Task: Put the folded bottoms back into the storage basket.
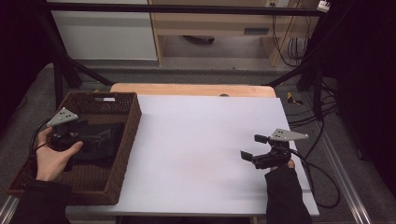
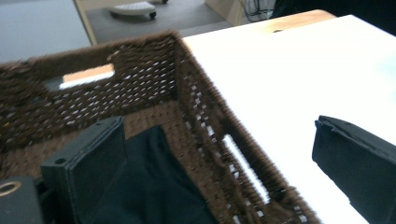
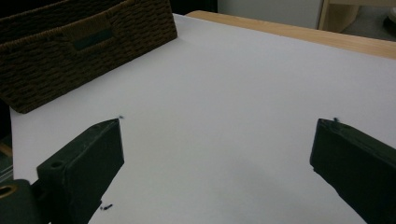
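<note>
Wicker basket (image 1: 125, 140) under left tongs (image 1: 105, 135), right tongs (image 1: 251, 147) over table; both apart.

Dim room, soft blur, bright white tabletop (image 1: 205, 140).

Dark brown wicker basket (image 1: 122, 154), rectangular with cut-out handle slots, upright and open-topped at the left edge of the white table surface (image 1: 201, 154), holding dark folded cloth (image 1: 105, 140) on its woven floor.
</note>
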A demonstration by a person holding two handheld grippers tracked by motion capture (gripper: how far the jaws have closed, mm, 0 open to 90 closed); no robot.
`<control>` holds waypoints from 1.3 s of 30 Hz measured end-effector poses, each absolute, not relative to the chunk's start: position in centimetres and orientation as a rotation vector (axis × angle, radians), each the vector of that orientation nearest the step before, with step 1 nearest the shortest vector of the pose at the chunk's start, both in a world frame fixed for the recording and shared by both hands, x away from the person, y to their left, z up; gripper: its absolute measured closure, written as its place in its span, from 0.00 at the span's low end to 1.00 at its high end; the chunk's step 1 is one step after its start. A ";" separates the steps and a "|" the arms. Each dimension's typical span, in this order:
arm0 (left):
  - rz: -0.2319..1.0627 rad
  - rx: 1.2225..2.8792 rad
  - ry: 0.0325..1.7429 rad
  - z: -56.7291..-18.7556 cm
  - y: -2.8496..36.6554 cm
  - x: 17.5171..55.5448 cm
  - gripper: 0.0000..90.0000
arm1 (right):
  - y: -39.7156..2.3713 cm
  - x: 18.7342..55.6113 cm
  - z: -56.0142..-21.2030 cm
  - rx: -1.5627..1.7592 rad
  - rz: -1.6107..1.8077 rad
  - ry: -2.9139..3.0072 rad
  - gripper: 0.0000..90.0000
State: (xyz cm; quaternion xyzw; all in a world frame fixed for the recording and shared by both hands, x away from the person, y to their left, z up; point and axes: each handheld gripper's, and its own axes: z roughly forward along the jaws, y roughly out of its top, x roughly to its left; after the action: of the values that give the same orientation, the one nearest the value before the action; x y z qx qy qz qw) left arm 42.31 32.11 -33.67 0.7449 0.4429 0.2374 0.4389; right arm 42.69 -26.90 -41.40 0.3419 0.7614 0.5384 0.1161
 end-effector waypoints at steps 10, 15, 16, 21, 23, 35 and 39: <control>0.587 1.876 1.011 -33.2 29.4 41.7 0.03 | -26.9 42.7 -41.4 0.998 1.580 2.228 0.03; 0.570 1.892 0.982 -33.7 28.1 41.6 0.03 | -26.9 42.7 -41.3 0.997 1.580 2.228 0.03; 0.562 1.896 0.975 -33.9 27.7 41.6 0.03 | -26.9 42.7 -41.3 0.997 1.580 2.228 0.03; 0.545 1.910 0.966 -34.8 26.8 41.7 0.03 | -26.9 42.7 -41.3 0.994 1.581 2.227 0.03; 0.535 1.912 0.963 -35.1 26.5 41.7 0.03 | -26.9 42.7 -41.3 0.993 1.581 2.226 0.03; 0.508 1.929 0.942 -37.5 25.3 41.1 0.03 | -26.9 42.7 -41.4 0.998 1.580 2.230 0.03; 0.489 1.937 0.939 -38.3 25.1 41.0 0.03 | -26.9 42.7 -41.4 0.998 1.577 2.231 0.03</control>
State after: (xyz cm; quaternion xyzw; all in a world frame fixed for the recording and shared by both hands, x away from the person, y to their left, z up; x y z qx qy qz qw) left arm 40.96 25.09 -38.30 0.7835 0.3797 0.1978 0.4503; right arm 42.68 -26.87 -41.41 0.3408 0.7617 0.5386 0.1162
